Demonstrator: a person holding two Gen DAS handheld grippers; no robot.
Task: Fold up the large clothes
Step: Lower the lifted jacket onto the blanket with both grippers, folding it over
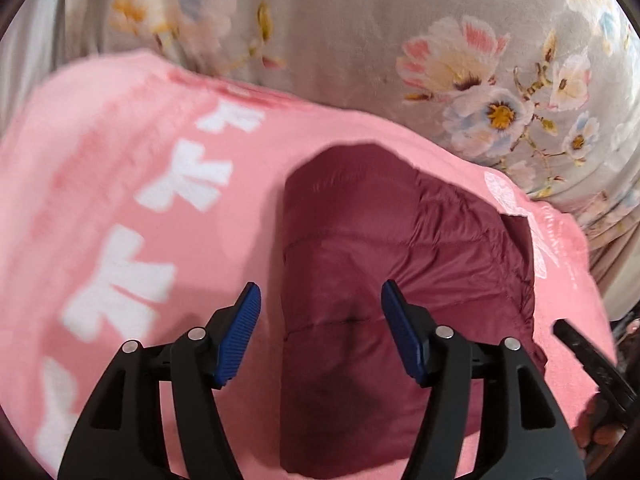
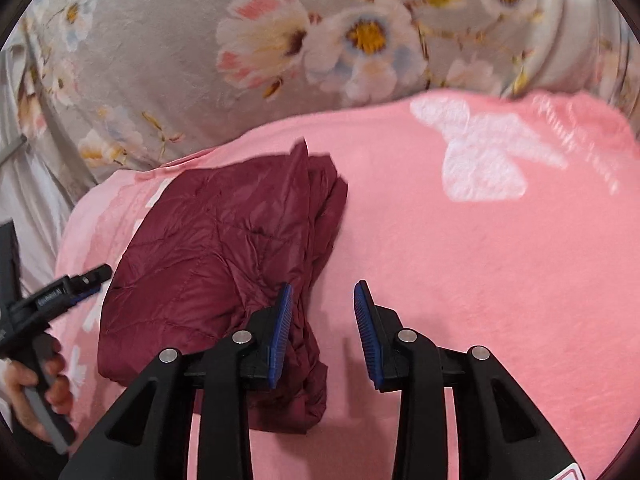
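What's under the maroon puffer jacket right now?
The maroon puffer jacket lies folded on the pink blanket, which spreads over a grey floral cover. What the jacket's folded layers hide, and the blanket beneath them, cannot be seen.

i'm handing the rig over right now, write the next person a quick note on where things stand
Left gripper: open, nothing between the pads, hanging over the maroon puffer jacket.
Right gripper: open, empty; its left pad sits at the jacket's right edge, grip not visible.
Jacket: lies folded into a compact bundle on the pink blanket, which covers the floral bedspread.
Done: jacket looks folded over and let go.
Left: right edge is bunched and layers uneven; probably tidy it or make one more fold.
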